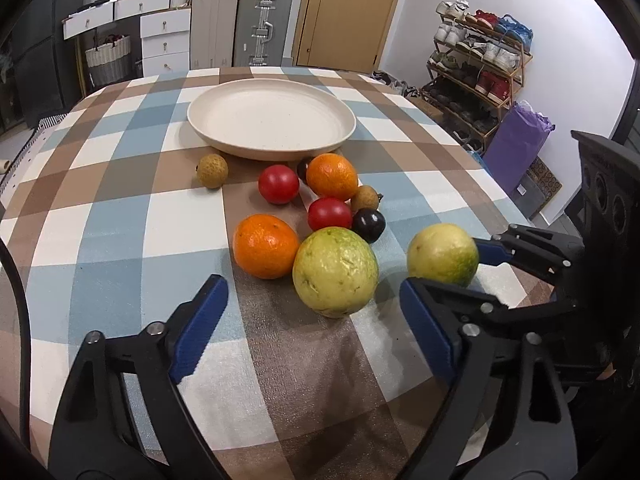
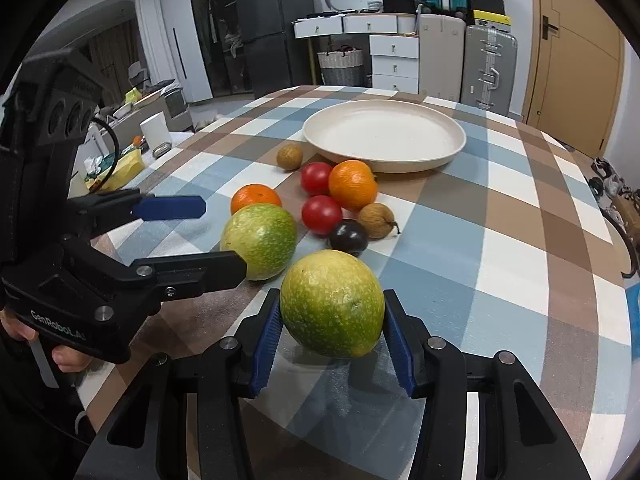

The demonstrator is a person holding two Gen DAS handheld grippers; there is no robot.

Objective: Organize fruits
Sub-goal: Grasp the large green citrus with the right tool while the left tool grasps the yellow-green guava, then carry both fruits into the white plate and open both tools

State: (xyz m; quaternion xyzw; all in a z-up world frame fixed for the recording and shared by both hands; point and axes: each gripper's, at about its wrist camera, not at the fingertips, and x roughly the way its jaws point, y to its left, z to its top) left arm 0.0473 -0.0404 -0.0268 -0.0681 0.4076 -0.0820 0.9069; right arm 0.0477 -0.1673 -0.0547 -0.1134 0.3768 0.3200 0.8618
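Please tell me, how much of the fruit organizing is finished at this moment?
Done: nothing yet; the plate holds no fruit. In hand: the right gripper has its pads against one green-yellow fruit, which sits on the tablecloth. The left gripper is open around the other green-yellow fruit. Left: both oranges, two red fruits, the small brown ones and the dark ones.

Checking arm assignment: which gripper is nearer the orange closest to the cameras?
Left. The left gripper brackets the green fruit touching that orange; the right gripper sits further off, pads against the other green fruit.
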